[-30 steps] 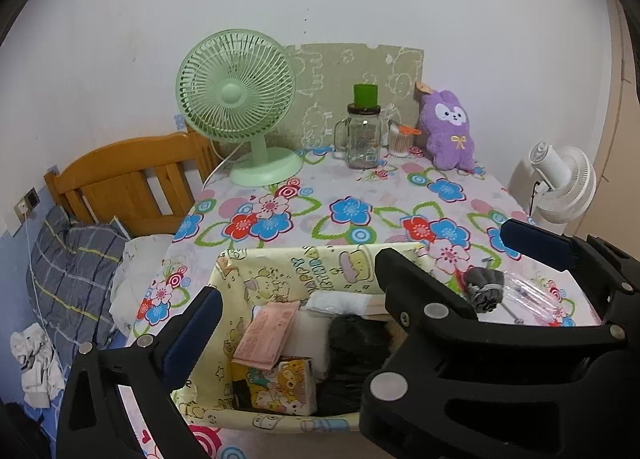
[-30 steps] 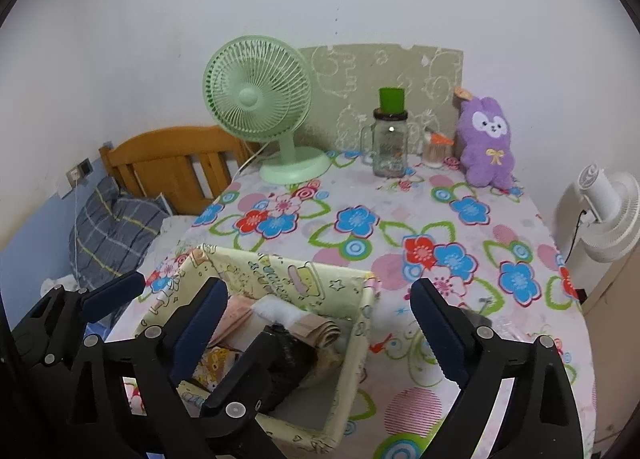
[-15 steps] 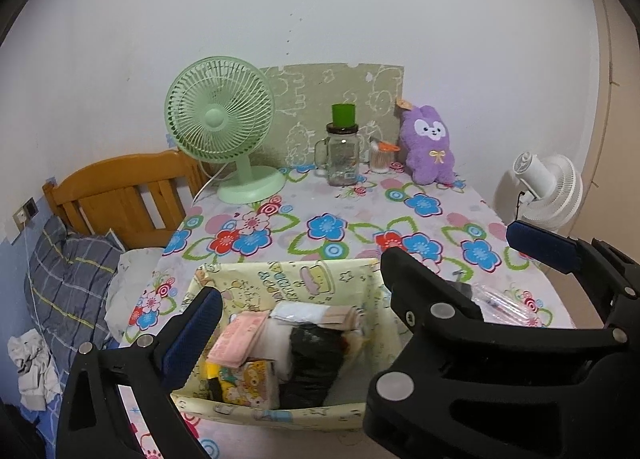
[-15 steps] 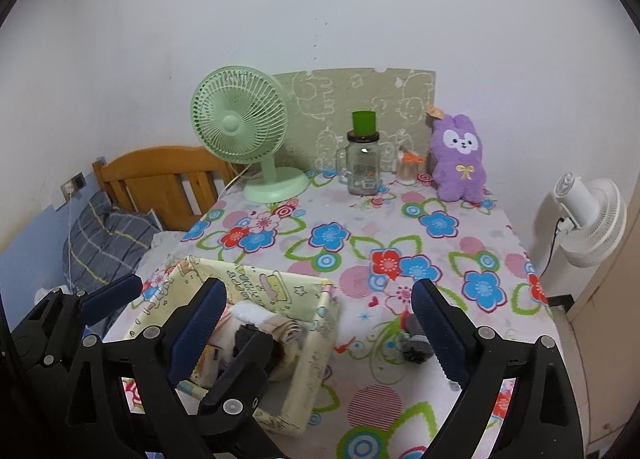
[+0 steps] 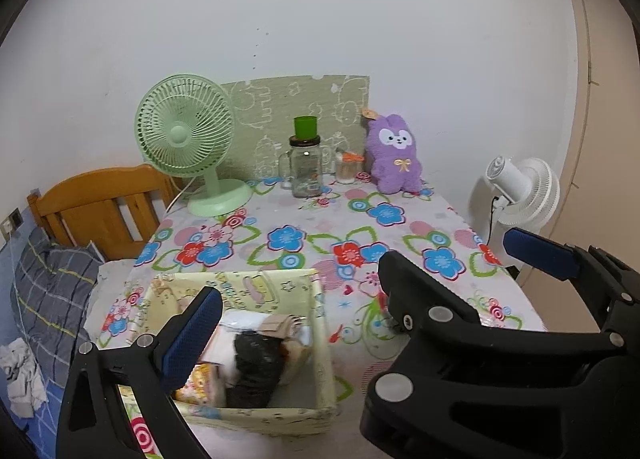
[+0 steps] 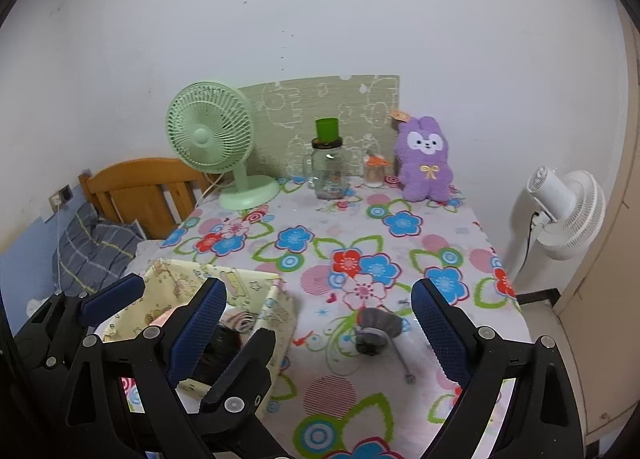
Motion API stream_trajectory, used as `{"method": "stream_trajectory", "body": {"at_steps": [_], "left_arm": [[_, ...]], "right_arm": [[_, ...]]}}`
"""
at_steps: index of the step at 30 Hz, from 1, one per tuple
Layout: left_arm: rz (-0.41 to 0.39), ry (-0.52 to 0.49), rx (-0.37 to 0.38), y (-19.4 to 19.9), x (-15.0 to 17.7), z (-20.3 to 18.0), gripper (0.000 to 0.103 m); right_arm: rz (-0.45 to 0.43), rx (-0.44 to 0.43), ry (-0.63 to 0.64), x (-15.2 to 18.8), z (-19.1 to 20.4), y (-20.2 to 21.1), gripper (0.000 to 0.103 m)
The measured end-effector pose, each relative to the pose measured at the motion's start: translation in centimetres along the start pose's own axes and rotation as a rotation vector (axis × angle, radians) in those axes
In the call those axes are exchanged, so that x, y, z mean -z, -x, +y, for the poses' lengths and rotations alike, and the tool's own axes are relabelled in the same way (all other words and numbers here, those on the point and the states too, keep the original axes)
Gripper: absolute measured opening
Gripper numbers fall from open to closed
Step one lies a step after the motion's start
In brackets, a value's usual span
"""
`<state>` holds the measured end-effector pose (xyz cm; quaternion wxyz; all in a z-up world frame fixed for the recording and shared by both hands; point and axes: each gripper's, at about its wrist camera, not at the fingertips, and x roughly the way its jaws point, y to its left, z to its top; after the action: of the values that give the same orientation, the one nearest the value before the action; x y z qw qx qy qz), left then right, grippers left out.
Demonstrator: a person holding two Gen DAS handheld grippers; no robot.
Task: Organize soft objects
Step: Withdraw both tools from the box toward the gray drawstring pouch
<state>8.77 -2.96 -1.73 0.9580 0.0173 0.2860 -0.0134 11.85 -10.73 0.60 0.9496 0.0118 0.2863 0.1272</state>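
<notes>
Both tongs, left (image 5: 370, 283) and right (image 6: 318, 327), gape wide and empty above the floral tabletop (image 6: 320, 227), the yellow cartoon-print fabric storage box (image 5: 320, 343) of folded soft items near its front-left edge, a grey rolled sock (image 6: 376, 325) beside it.

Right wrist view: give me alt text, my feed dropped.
The open right gripper hovers over a flower-print tablecloth, framing a small grey rolled fabric item. A pale yellow fabric storage box holding soft items sits left of it; a mint green fan and purple plush rabbit stand behind.
</notes>
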Motion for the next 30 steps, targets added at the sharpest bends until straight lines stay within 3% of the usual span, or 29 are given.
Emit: {"method": "stream_trajectory", "body": {"at_steps": [14, 30], "left_arm": [[-0.003, -0.018, 0.046, -0.9, 0.3, -3.6, 0.103], [0.013, -0.010, 0.056, -3.8, 1.7, -6.6, 0.102]], "right_arm": [[-0.028, 0.071, 0.033, 0.8, -3.4, 1.1, 0.095], [0.035, 0.092, -0.026, 2.8, -7.3, -1.1, 0.095]]}}
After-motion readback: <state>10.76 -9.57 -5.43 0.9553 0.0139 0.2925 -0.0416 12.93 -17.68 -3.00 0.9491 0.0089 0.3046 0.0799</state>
